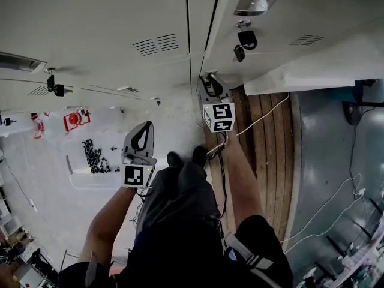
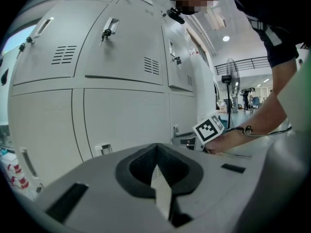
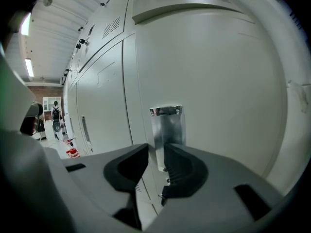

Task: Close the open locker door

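The lower locker door (image 3: 218,96) stands slightly ajar; in the head view its top edge (image 1: 312,71) juts out from the row of grey lockers. My right gripper (image 1: 210,87) is at the door's free edge. In the right gripper view its jaws (image 3: 156,149) are closed on the shiny metal handle (image 3: 167,123) of that door. My left gripper (image 1: 143,134) hangs lower left, away from the lockers, shut with nothing in it (image 2: 155,149). From the left gripper view the right gripper's marker cube (image 2: 210,128) and the hand holding it show against the lockers.
A clear plastic box (image 1: 72,173) with small dark pieces and a red item (image 1: 76,119) lie on the floor at left. A wooden platform (image 1: 264,155) and loose cables (image 1: 336,203) lie right of the person's legs. A standing fan (image 2: 228,84) is farther along.
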Action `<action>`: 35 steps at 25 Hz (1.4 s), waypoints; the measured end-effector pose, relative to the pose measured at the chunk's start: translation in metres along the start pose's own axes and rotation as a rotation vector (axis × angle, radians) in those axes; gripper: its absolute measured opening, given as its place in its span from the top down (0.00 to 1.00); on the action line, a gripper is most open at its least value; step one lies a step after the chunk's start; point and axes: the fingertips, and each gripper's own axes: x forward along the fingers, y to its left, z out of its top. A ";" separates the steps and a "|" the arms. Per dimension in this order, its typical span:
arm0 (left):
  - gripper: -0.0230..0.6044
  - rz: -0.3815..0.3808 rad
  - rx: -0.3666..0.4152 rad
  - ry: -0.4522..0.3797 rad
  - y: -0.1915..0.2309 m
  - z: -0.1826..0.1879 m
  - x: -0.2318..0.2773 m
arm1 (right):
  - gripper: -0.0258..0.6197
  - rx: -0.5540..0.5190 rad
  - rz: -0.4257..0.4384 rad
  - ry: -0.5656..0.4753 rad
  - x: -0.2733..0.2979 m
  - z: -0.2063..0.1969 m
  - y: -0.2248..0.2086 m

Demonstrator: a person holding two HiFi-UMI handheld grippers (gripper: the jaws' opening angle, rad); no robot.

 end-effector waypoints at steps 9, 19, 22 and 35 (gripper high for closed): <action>0.96 0.001 0.004 -0.001 0.001 0.001 0.000 | 0.82 -0.127 -0.074 0.055 0.002 0.002 0.003; 0.96 0.000 0.008 0.002 -0.001 0.000 0.000 | 0.82 -0.136 -0.091 0.066 0.003 0.002 0.003; 0.96 0.003 -0.003 -0.006 -0.001 0.003 0.000 | 0.82 -0.126 -0.084 0.067 0.002 0.002 0.003; 0.96 0.005 -0.006 0.001 0.000 0.003 -0.001 | 0.82 -0.111 0.040 0.134 0.001 0.000 0.004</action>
